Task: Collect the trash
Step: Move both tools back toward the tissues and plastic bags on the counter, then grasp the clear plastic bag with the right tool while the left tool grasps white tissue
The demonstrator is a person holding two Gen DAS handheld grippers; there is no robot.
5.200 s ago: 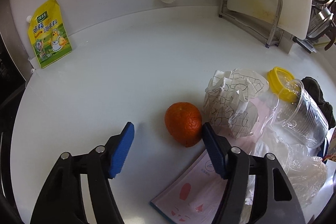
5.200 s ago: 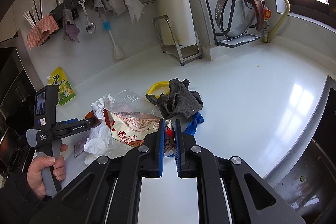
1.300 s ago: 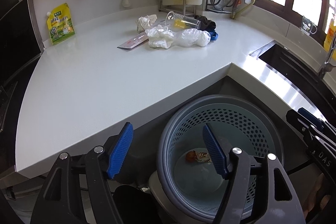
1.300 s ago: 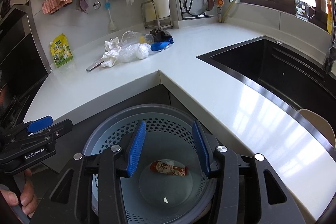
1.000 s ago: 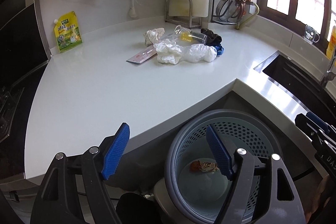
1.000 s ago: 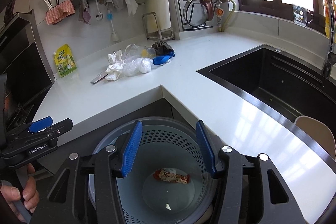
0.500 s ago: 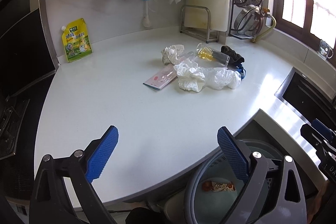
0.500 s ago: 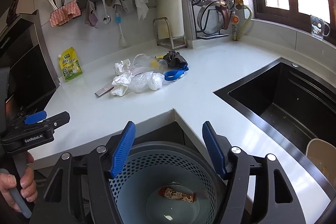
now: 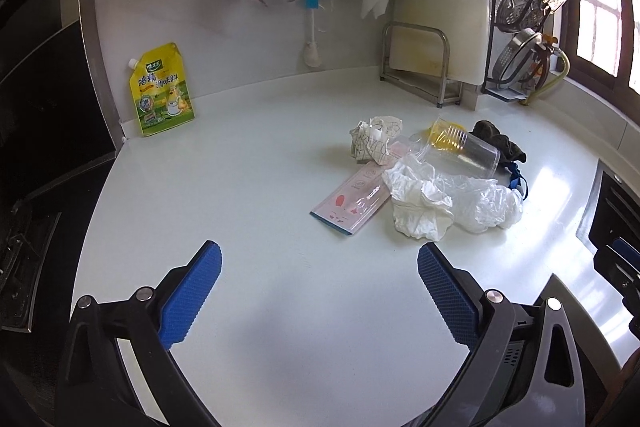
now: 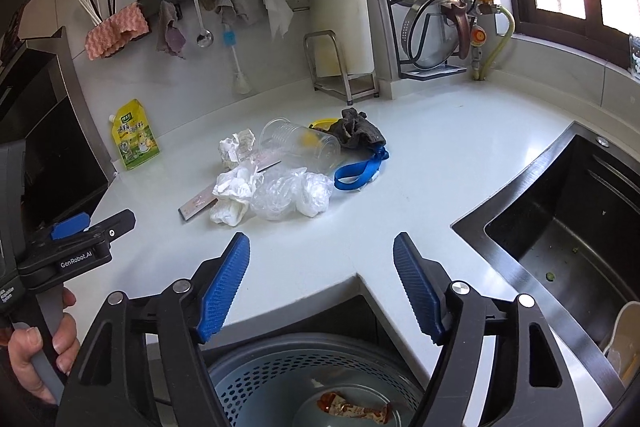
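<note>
A trash pile lies mid-counter: a crumpled white tissue (image 9: pixel 420 203), a clear plastic bag (image 9: pixel 484 199), a flat pink packet (image 9: pixel 352 197), crumpled patterned paper (image 9: pixel 374 143), a clear plastic cup (image 9: pixel 460 147) and a blue strap (image 10: pixel 358 173). My left gripper (image 9: pixel 319 255) hovers over bare counter short of the pile, its jaws opening with nothing between them. My right gripper (image 10: pixel 321 241) is above the counter edge, jaws also opening and empty. Below it sits the grey perforated bin (image 10: pixel 304 379) with a red-and-white wrapper (image 10: pixel 354 407) inside.
A dark cloth (image 10: pixel 358 133) lies behind the cup. A yellow seasoning pouch (image 9: pixel 164 89) leans on the back wall, and a cutting board rack (image 9: pixel 420 67) stands behind the pile. The black sink (image 10: pixel 560 227) is at the right. A hand (image 10: pixel 44 343) holds the left gripper's handle.
Both grippers moved forward from above the bin toward the counter and their jaws widened. The bin left the left wrist view and now shows only at the bottom of the right one.
</note>
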